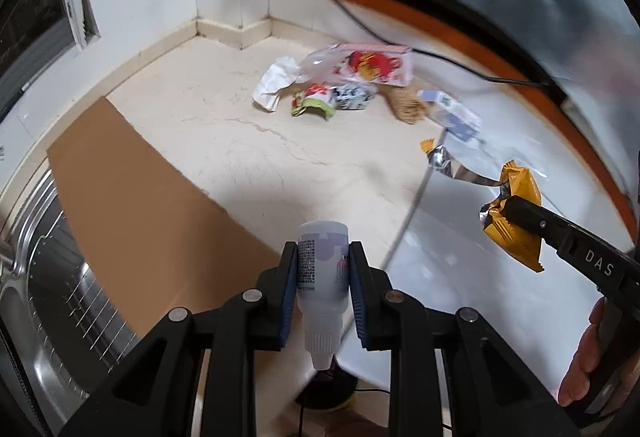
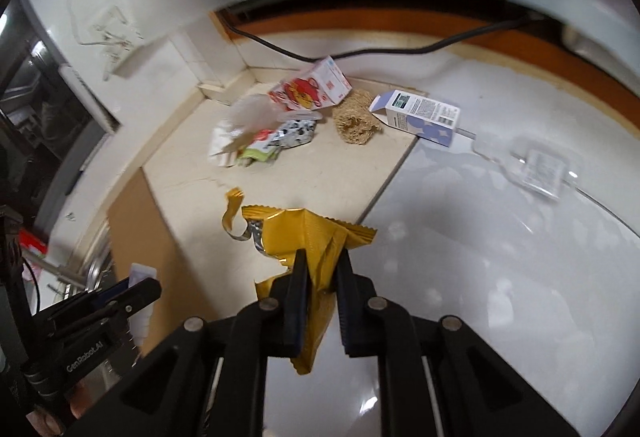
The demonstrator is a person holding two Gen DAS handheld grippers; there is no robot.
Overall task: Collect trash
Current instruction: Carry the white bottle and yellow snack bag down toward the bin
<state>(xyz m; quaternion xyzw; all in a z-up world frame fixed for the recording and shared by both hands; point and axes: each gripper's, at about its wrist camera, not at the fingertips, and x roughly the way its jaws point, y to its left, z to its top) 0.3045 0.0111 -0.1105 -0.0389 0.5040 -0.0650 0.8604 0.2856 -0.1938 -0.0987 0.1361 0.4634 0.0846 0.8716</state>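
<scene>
Cream stone counter (image 1: 224,141) fills most of what I see, with a brown board (image 1: 132,205) laid over its near left part and a glossy white surface (image 2: 500,277) butting against it on the right. I judge the trash was scattered across both so it has to be gathered piece by piece.

Next in size is the heap (image 1: 332,85) towards the back corner: a red-printed bag (image 2: 310,87), crumpled paper and small wrappers, with a tan fibrous wad (image 2: 356,123) and a lilac-and-white carton (image 2: 424,117) lying on its side just beside it. A clear wrapper (image 2: 536,165) lies apart on the white surface; it is blurred, so I may be misreading what it is.

My right gripper (image 2: 322,265) pinches a gold foil wrapper (image 2: 304,237) between its jaws, the torn silver strip dangling clear of the counter. My left gripper (image 1: 324,277) has its pads pressed on the sides of a small white bottle (image 1: 323,269), cap end towards the camera, gripped across the body so it cannot slip lengthwise.

Both pieces hang above the counter, ready, I reckon, to be carried to a bin, which I cannot see.
</scene>
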